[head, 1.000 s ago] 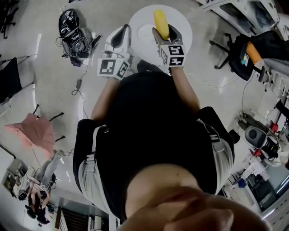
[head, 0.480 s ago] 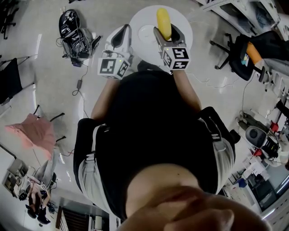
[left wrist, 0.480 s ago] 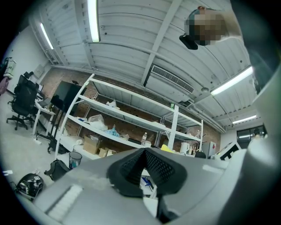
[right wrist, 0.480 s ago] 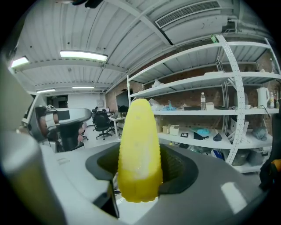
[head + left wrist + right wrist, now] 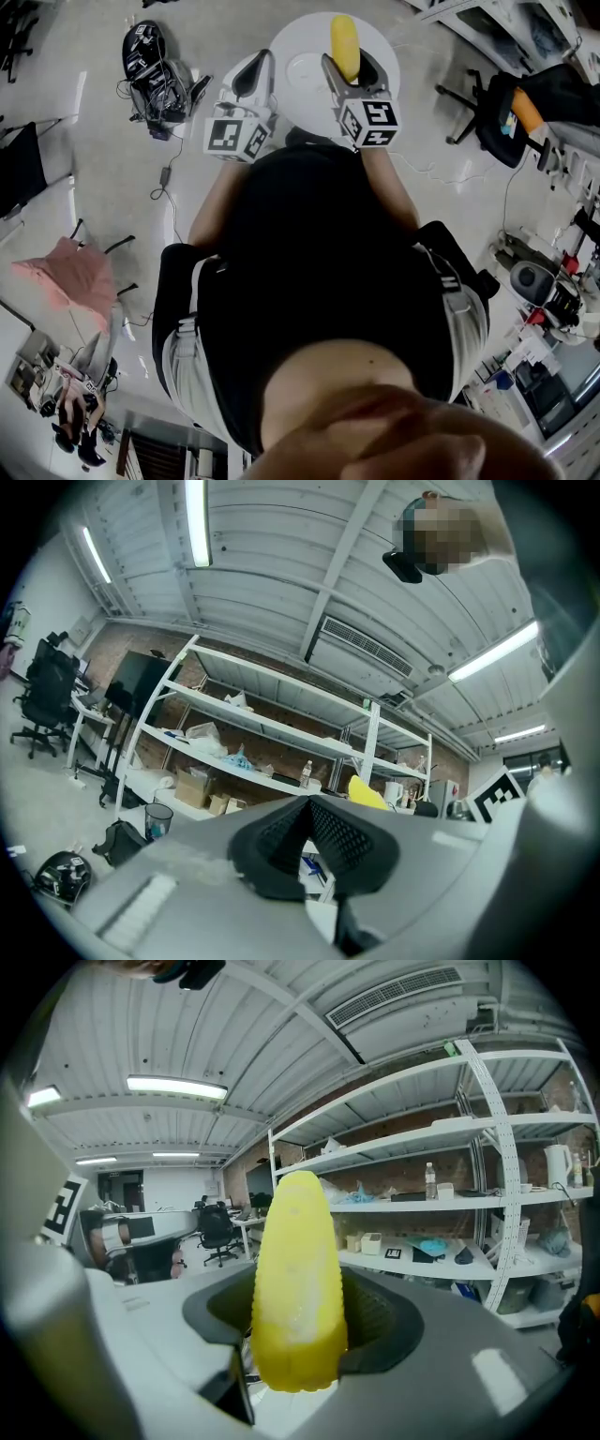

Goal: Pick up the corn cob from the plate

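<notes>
Over the round table [image 5: 382, 39], right hand-held gripper [image 5: 351, 67] clamps corn cob [image 5: 295, 1279].

one corn cob [image 5: 344, 45], one plate [image 5: 302, 66], one round table [image 5: 379, 39] and two grippers [image 5: 251, 73] [image 5: 352, 67].

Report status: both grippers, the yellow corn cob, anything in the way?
Right gripper shut on the yellow corn cob, held in the air off the small white plate. Left gripper shut, empty. Nothing in the way.
</notes>
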The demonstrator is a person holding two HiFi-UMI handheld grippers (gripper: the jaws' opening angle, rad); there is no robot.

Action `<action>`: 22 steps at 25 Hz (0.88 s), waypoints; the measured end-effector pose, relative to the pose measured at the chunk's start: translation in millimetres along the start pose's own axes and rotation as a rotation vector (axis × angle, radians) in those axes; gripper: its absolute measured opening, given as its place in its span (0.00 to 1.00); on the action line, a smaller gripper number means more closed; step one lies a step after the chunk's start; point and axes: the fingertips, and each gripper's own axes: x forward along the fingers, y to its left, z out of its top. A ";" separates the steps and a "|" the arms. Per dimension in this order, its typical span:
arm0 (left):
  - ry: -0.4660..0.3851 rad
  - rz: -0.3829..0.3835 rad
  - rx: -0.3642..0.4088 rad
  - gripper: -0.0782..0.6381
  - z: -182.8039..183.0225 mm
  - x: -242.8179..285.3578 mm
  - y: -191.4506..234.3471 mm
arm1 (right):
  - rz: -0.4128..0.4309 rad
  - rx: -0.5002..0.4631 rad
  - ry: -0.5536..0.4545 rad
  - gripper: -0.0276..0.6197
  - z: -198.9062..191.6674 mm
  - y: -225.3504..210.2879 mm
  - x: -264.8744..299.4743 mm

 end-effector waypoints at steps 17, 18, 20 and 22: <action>0.004 -0.004 -0.003 0.11 -1.9 6.6 -4.5 | -0.018 0.013 -0.027 0.45 4.7 -8.6 -8.4; 0.004 -0.005 -0.003 0.11 -2.3 6.3 -5.0 | -0.019 0.013 -0.029 0.45 5.0 -8.5 -9.0; 0.004 -0.006 -0.004 0.11 -3.0 4.9 -5.2 | -0.019 0.013 -0.032 0.45 5.4 -7.3 -10.0; 0.003 -0.006 -0.005 0.11 -3.5 3.2 -4.5 | -0.018 0.012 -0.035 0.45 5.4 -5.4 -10.6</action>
